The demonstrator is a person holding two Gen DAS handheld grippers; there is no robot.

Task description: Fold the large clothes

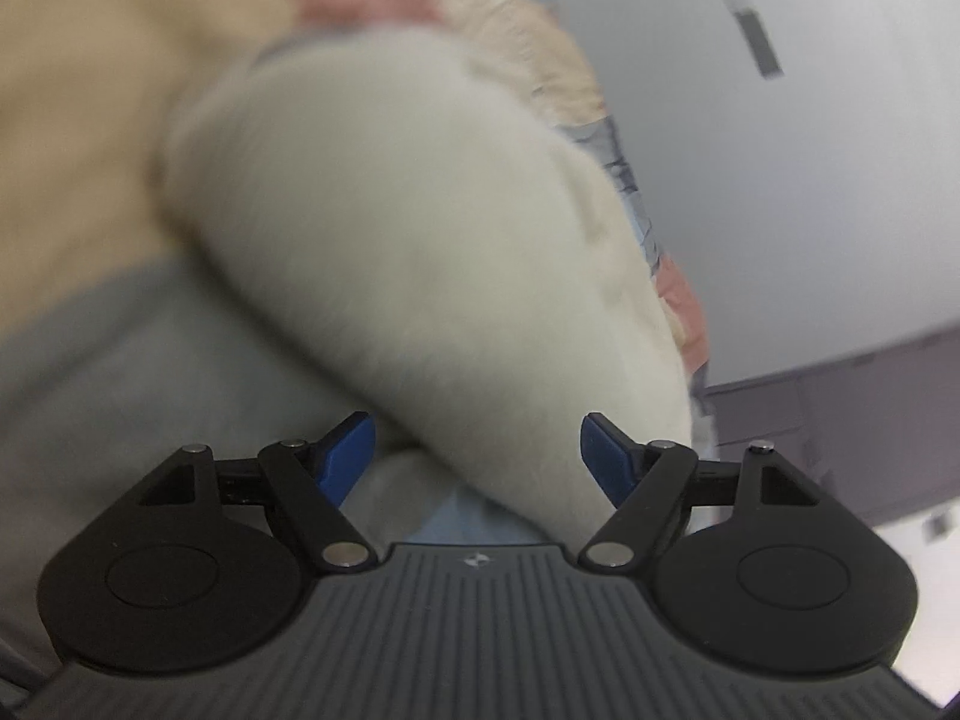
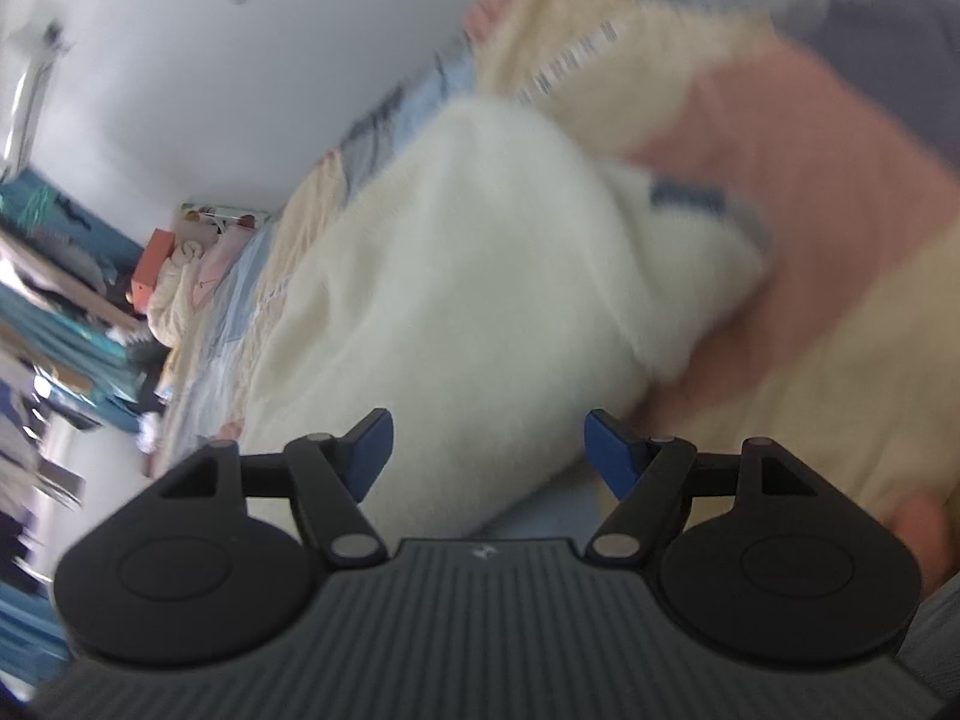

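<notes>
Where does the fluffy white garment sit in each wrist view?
Left wrist: the white garment fills the centre, running down toward the right blue finger.
Right wrist: the white garment fills the centre, reaching down between the open fingers.
Shared landmark: the pink and cream patchwork blanket beneath it.

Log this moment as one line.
left hand-held gripper: open | right hand-held gripper: open | white garment: bundled on blanket, not gripped

White fluffy garment [image 1: 420, 228]: one
Patchwork bedspread [image 2: 810, 150]: one
Tongs: two, left tongs [image 1: 477, 456] and right tongs [image 2: 489, 450]
Blue fingers [image 1: 345, 456]: two on each
</notes>
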